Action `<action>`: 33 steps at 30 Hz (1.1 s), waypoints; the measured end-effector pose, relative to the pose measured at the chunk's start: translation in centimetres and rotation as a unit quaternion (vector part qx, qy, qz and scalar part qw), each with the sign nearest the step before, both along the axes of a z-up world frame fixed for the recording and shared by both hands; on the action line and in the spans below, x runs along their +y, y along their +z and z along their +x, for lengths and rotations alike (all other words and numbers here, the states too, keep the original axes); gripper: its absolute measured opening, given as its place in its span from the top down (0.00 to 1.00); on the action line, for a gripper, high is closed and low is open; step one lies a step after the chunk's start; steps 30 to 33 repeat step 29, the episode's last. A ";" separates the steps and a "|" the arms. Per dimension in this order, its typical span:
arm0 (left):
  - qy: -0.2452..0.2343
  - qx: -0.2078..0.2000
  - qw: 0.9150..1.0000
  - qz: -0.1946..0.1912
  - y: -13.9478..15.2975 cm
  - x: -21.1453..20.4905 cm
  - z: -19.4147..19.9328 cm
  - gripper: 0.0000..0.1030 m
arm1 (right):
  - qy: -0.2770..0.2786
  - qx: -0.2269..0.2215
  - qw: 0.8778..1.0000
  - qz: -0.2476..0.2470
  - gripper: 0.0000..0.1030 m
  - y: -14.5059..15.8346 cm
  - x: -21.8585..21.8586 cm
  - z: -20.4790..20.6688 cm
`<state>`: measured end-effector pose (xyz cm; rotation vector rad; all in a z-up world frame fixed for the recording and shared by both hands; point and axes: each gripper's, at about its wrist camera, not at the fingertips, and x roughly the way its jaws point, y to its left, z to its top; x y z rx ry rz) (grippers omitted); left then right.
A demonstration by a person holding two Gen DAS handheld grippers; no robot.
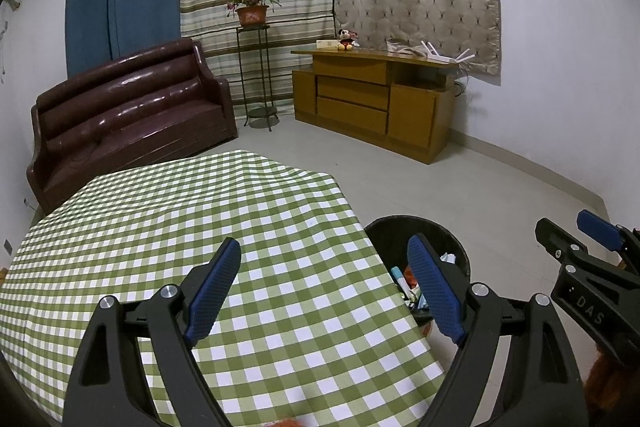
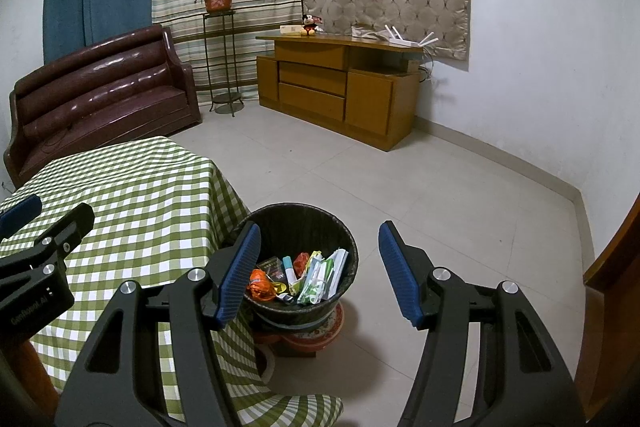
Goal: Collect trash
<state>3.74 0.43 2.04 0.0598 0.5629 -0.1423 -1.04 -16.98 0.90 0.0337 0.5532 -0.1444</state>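
Right wrist view, left to right.

- Tabletop (image 2: 132, 187): green-and-white checked cloth, left half of the frame; nothing lies on the visible cloth.
- Left gripper (image 2: 48, 215): lower left edge, over the cloth. Jaws apart, nothing between them; in the left wrist view its blue pads (image 1: 214, 291) stand wide over the bare cloth.
- Trash bin (image 2: 300, 227): black, round, lower centre, just beside the tabletop's corner, set on a patterned stool (image 2: 320, 331) on the floor.
- Trash (image 2: 304, 277): inside the bin; orange wrapper at left, dark packet, white-and-blue tube, green-and-white papers at right.
- Right gripper (image 2: 318, 269): bottom centre, above the bin. Jaws apart, gripping nothing.
- Floor (image 2: 460, 207): pale tiles, right half.
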 end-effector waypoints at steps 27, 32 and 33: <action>-0.008 0.017 1.000 -0.007 -0.6 0.1 0.3 0.18 | 0.001 0.002 1.000 0.000 0.42 0.1 0.0 0.0; -0.007 0.024 1.000 -0.010 -0.8 0.4 0.5 0.18 | 0.002 0.003 1.000 -0.002 0.42 0.0 0.0 0.0; -0.007 0.024 1.000 -0.010 -0.8 0.4 0.5 0.18 | 0.002 0.003 1.000 -0.002 0.42 0.0 0.0 0.0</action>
